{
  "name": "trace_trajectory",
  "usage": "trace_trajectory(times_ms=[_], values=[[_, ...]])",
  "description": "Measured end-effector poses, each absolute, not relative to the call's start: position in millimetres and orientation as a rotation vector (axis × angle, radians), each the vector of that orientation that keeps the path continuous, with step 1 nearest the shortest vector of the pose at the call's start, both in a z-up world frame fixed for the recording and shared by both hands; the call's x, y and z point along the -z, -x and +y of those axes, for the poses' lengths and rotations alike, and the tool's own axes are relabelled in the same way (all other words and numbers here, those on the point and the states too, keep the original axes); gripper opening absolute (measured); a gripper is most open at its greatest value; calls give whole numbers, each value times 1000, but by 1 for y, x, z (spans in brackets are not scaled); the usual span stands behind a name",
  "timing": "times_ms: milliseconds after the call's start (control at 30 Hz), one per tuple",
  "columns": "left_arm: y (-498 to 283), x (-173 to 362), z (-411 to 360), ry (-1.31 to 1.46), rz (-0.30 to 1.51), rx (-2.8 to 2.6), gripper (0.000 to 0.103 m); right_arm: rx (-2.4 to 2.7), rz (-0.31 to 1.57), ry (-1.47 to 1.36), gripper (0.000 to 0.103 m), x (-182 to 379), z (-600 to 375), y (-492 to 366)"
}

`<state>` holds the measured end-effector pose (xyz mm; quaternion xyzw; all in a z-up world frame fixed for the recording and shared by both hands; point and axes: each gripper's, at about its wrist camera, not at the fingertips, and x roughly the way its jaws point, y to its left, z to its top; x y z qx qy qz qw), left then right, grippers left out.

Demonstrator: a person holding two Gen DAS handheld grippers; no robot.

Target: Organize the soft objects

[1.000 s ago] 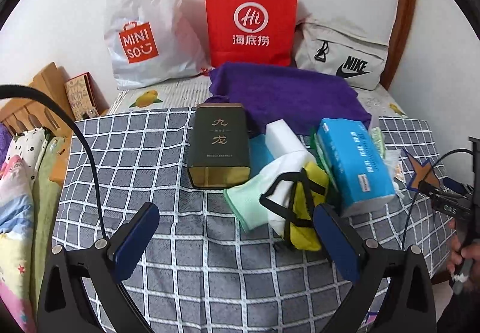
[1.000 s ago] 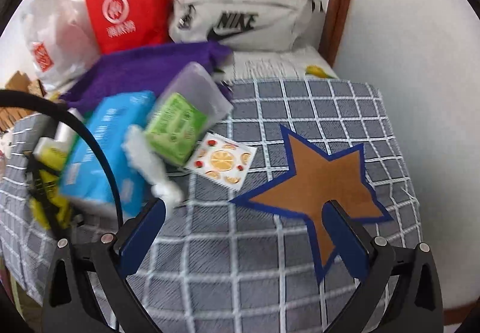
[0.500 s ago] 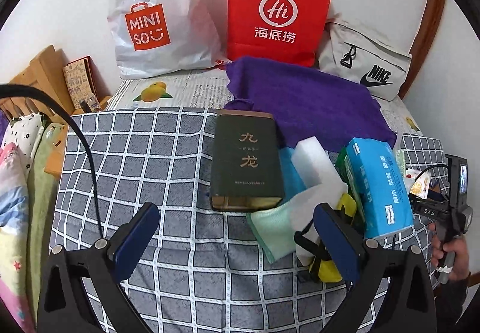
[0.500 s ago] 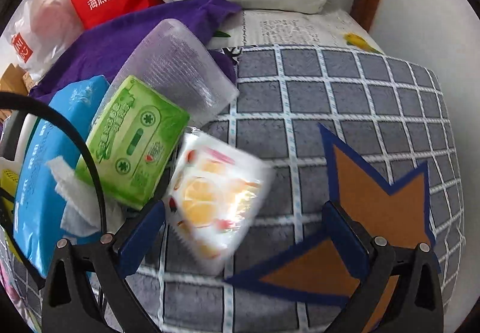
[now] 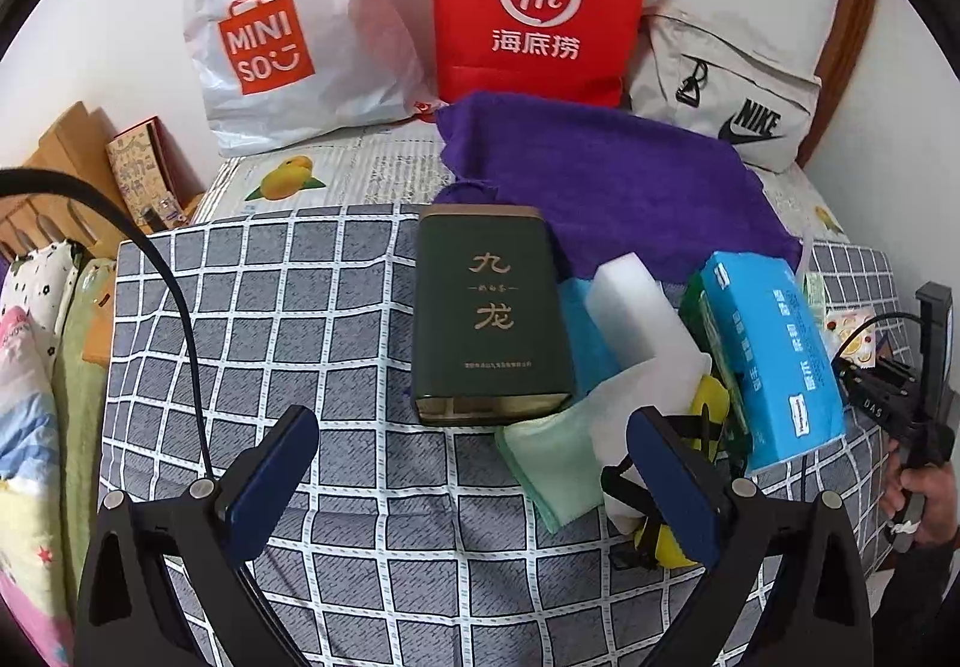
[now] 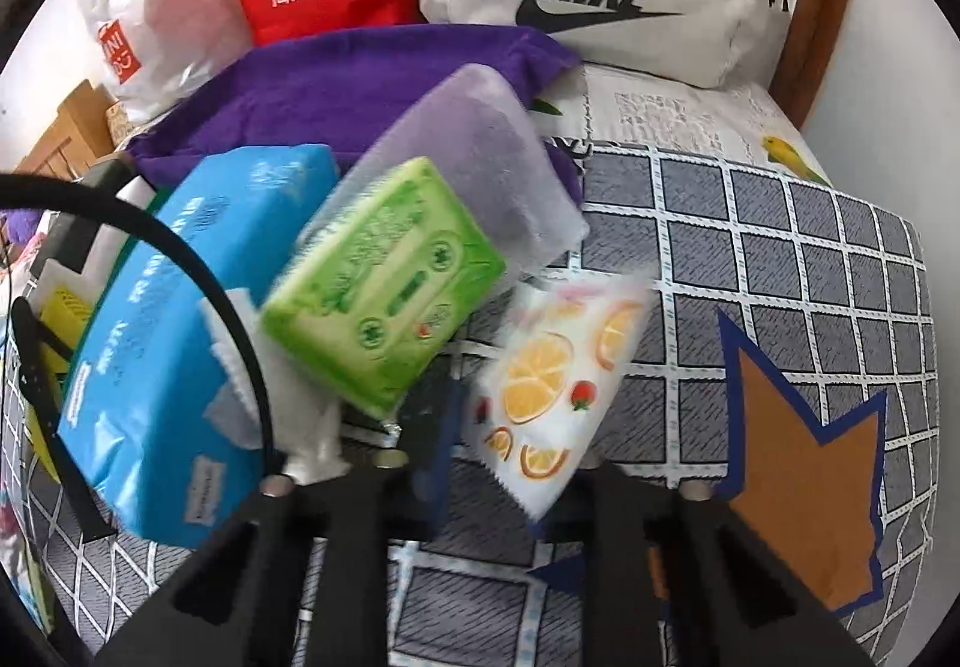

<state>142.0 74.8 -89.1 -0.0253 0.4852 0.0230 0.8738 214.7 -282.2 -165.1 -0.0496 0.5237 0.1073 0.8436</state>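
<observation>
Right gripper [image 6: 516,463] was closing on the fruit-print packet [image 6: 555,373], first pick; next a lift toward 3 o'clock. Left gripper [image 5: 474,475] hovered spread, empty.

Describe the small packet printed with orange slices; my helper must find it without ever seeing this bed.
Start at the brown star patch on the grey checked bedspread. Left of it lies the small white packet printed with orange slices, beside the green tissue pack. Only it carries fruit pictures.

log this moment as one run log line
left tongs: open, hovering over checked cloth | right tongs: closing on fruit-print packet | packet: between fingers, tilted
</observation>
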Motion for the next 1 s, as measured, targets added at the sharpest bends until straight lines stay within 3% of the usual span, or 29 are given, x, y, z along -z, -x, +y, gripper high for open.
trace_trajectory(times_ms=[300,667,800,900,1000], values=[[-143,97,68,41,1016,21,103,-201,1059,83,4,142,-288,-194],[-134,99,45,40,1004,151,98,-192,1032,-3,3,140,-297,-193],[-127,105,22,28,1009,223,86,-192,1030,-16,3,140,-296,-191],[-128,112,6,23,1032,260,68,-204,1032,-5,3,143,-291,-192],[-130,117,-2,27,1046,268,65,-198,1040,-2,3,146,-288,-196]])
